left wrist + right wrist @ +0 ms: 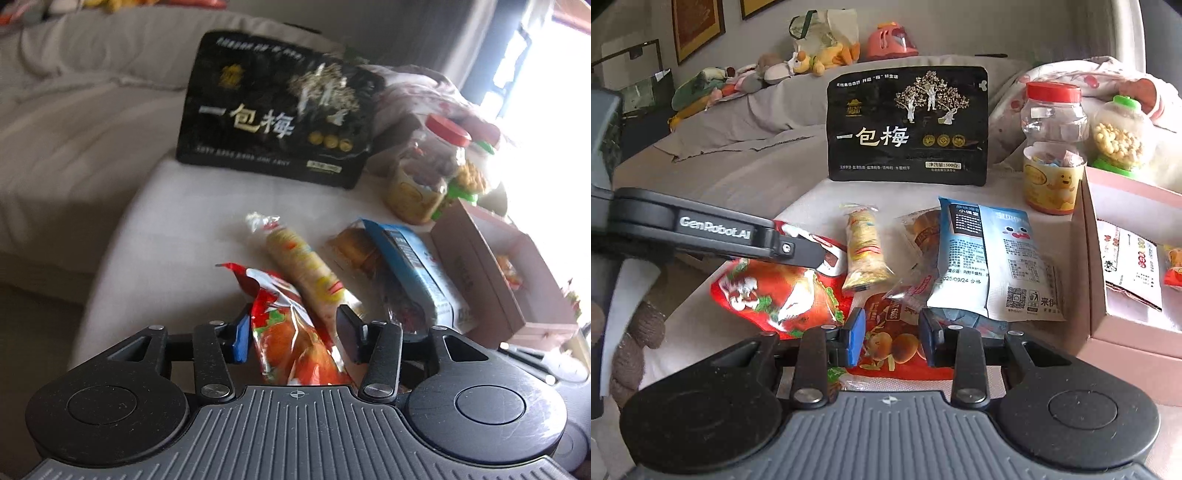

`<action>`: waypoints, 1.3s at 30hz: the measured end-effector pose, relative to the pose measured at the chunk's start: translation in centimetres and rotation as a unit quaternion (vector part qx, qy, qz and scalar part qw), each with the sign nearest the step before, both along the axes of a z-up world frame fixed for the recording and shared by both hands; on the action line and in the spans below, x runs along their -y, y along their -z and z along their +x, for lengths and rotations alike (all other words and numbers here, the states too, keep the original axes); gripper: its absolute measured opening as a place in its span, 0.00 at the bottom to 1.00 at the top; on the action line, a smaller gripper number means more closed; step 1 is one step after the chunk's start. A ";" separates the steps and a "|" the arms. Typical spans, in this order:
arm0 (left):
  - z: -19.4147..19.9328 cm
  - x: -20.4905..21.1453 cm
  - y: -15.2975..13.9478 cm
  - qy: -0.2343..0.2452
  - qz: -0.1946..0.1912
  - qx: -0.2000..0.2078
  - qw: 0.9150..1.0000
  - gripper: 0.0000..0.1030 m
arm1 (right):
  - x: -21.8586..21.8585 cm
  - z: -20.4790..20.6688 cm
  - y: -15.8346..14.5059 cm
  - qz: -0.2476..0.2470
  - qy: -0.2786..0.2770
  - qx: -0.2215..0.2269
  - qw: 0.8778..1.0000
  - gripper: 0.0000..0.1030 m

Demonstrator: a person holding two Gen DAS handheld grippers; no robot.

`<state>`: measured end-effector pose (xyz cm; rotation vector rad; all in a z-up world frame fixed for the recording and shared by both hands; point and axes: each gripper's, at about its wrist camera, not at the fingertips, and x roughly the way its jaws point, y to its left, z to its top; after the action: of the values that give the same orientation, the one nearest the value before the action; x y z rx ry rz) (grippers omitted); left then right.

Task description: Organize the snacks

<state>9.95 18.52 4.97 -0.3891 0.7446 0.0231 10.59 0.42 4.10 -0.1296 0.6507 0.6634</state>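
Observation:
A red snack bag (288,343) lies between the fingers of my left gripper (295,336). The jaws stand apart around it and the right pad is clear of it. In the right wrist view the same bag (775,291) rests on the white cloth, with the left gripper (823,258) at its upper edge. My right gripper (892,336) is shut on an orange snack bag (894,350), a pad against each side. Beyond lie a roll of crackers (864,251), a clear-wrapped pastry (919,229) and a blue-and-white packet (990,258).
A large black pouch (908,125) stands at the back. To its right stand a red-lidded jar (1052,147) and a green-capped jar (1119,136). An open pink box (1093,258) holding packets sits at the right. A grey sofa (738,122) with plush toys is behind.

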 end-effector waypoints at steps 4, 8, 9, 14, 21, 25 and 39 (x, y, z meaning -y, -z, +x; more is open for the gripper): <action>1.0 -0.9 2.2 0.008 -0.061 -0.012 0.998 0.49 | -0.1 -0.3 0.1 -0.006 -0.003 0.009 1.000 0.32; 0.8 -1.1 2.7 0.001 -0.077 0.005 0.997 0.39 | -0.2 -0.5 0.2 -0.010 -0.006 0.016 1.000 0.33; 0.7 -1.4 2.8 -0.004 -0.088 0.006 0.996 0.37 | -0.2 -0.6 0.2 -0.012 -0.006 0.018 1.000 0.33; -0.2 -2.3 3.1 -0.006 -0.129 0.017 0.992 0.31 | -0.3 -1.1 0.2 -0.020 -0.009 0.021 1.000 0.34; -3.7 -3.6 1.6 -0.008 -0.104 0.042 0.994 0.28 | -0.5 -2.2 -0.4 -0.020 -0.019 0.021 0.999 0.34; -5.9 -3.9 0.9 -0.003 -0.075 0.033 0.997 0.28 | -1.3 -2.7 -0.7 -0.025 -0.032 0.028 0.999 0.37; -4.6 -4.2 3.4 0.005 -0.113 0.032 0.993 0.51 | -4.6 -2.9 1.2 -0.047 -0.085 0.007 0.995 0.36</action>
<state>5.30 22.71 1.56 -0.5986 0.6876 -0.0831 7.71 5.01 2.88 -0.2779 0.6628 0.7952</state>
